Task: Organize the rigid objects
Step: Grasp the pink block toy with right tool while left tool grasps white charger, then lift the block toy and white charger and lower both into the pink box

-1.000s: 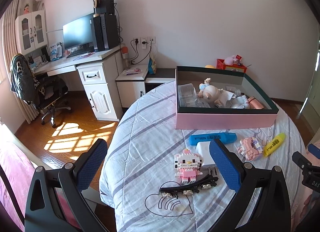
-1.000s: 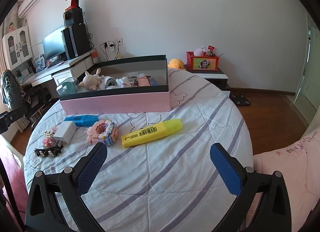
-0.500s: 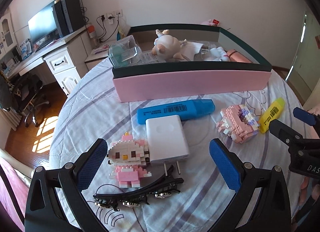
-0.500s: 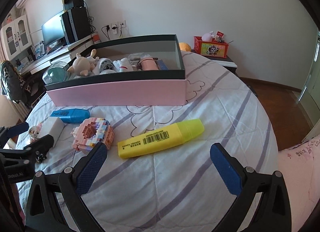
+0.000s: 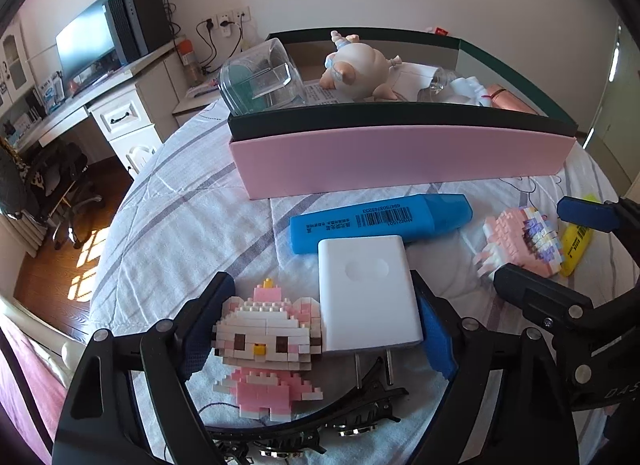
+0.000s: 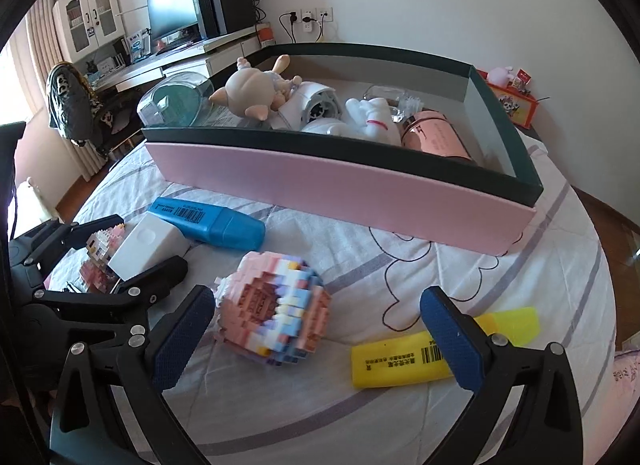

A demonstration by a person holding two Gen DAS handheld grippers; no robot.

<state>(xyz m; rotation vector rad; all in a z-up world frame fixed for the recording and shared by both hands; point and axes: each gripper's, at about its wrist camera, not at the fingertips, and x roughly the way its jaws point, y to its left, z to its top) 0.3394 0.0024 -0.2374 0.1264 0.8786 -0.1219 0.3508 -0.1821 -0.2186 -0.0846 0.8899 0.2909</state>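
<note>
- While both hand-held grippers point down at it, the round counter (image 6: pixel 520 265) with its striped cloth carries everything, spreading out ahead of and beneath them.
- Beyond both sets of fingertips stands the pink box (image 5: pixel 400 161) with a dark green rim; a doll (image 5: pixel 360 69), a clear container (image 5: pixel 260 81) and a pink tube (image 6: pixel 436 137) lie inside it.
- Just ahead of the left hand-held gripper (image 5: pixel 320 329), between it and the box, lies the blue highlighter (image 5: pixel 380 221), touching the far edge of the white charger.
- Between the left fingers lie the white charger (image 5: pixel 368 293) and the pink block cat (image 5: pixel 268 341) side by side; the jaws are closing around the pair, and I cannot tell whether the pads already press on them.
- Between the fingers of the right hand-held gripper (image 6: pixel 316 325), nearer its left finger, sits the pink block donut (image 6: pixel 276 317); the jaws stand wide apart, clear of it.
- Under the right finger of that gripper lies the yellow highlighter (image 6: pixel 404 361), stretching away to its right.
- Closest to the left camera, under the charger's prongs, lies a black hair clip (image 5: pixel 348 405).
</note>
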